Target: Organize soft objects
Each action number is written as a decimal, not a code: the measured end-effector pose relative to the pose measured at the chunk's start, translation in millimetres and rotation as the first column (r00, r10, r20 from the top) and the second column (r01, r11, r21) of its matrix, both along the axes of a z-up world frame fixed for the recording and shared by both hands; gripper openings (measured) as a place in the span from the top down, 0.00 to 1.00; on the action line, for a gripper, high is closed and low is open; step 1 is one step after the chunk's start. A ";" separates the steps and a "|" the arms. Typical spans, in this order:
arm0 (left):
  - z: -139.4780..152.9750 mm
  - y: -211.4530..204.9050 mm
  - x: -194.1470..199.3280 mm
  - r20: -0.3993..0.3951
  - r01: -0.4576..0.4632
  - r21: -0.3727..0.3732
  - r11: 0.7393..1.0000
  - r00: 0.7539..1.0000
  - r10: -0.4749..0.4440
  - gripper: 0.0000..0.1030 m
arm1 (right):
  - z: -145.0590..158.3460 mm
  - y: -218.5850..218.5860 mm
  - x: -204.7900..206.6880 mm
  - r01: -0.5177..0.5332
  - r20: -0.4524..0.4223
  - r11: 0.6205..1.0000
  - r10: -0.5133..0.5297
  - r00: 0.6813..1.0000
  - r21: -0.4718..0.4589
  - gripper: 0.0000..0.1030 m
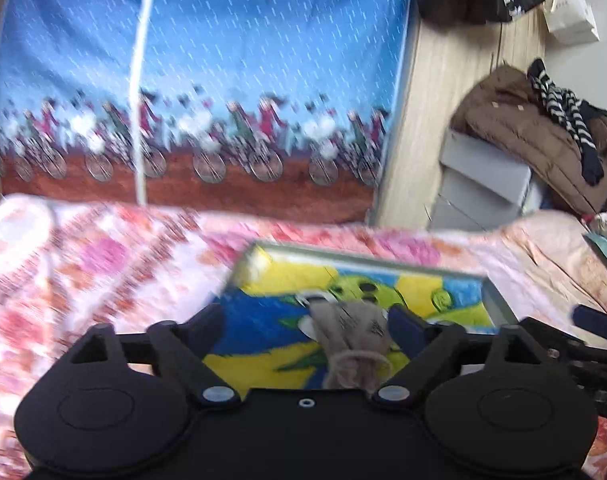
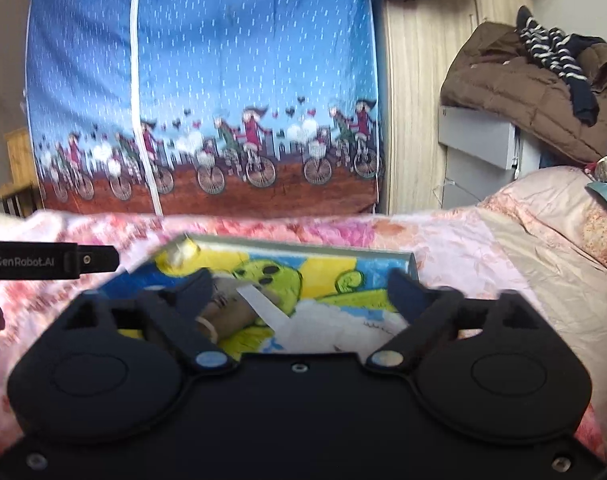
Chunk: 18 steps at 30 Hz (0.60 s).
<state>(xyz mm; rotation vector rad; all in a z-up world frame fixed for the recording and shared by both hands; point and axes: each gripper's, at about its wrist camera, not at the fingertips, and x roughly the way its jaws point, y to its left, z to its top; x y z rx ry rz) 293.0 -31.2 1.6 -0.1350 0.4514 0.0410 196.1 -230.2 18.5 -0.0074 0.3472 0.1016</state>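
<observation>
1. A bed [image 1: 103, 264] in floral covers is spreading beneath my fingers.
2. A box [image 2: 303, 246] with cartoon lining is lying ahead of them.
3. My left fingers [image 1: 309, 320] are gaping, grey socks [image 1: 351, 344] lying loose between them.
4. My right fingers [image 2: 303, 288] are spread wide, gripping nothing.

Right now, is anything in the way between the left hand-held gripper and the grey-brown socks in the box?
Nothing visible. The left hand-held gripper is open, and the socks lie right between its fingers in the colourful box.

Even daylight, source unclear, no hard shadows or glare. My left view is motion-smeared, worst on the quilt [image 1: 83, 264] at 9 o'clock. Fisheye bends both edges.
</observation>
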 end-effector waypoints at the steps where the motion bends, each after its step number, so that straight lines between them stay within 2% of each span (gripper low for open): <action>1: 5.1 2.6 -8.1 0.019 -0.010 0.000 1.000 1.000 0.010 0.07 | 4.5 0.4 -6.0 -0.005 0.015 1.000 0.005 1.000 0.012 0.00; 4: 20.4 11.0 -36.3 0.070 -0.034 -0.009 0.999 0.997 0.035 0.01 | 18.5 2.5 -21.6 -0.029 0.032 0.999 0.028 0.999 0.034 0.00; 8: 32.6 14.5 -76.3 0.139 -0.052 0.006 0.999 0.989 0.051 0.01 | 29.0 10.2 -46.5 -0.045 0.077 0.998 0.041 0.996 0.043 0.00; 12: 40.9 15.0 -113.1 0.191 -0.056 0.017 0.998 0.980 0.052 0.01 | 30.3 12.6 -77.2 -0.052 0.125 0.993 0.039 0.991 0.106 0.00; 18: 50.0 25.6 -168.1 0.240 -0.069 -0.011 0.998 0.968 0.070 0.01 | 29.0 13.4 -128.0 -0.010 0.199 0.991 -0.017 0.980 0.136 0.00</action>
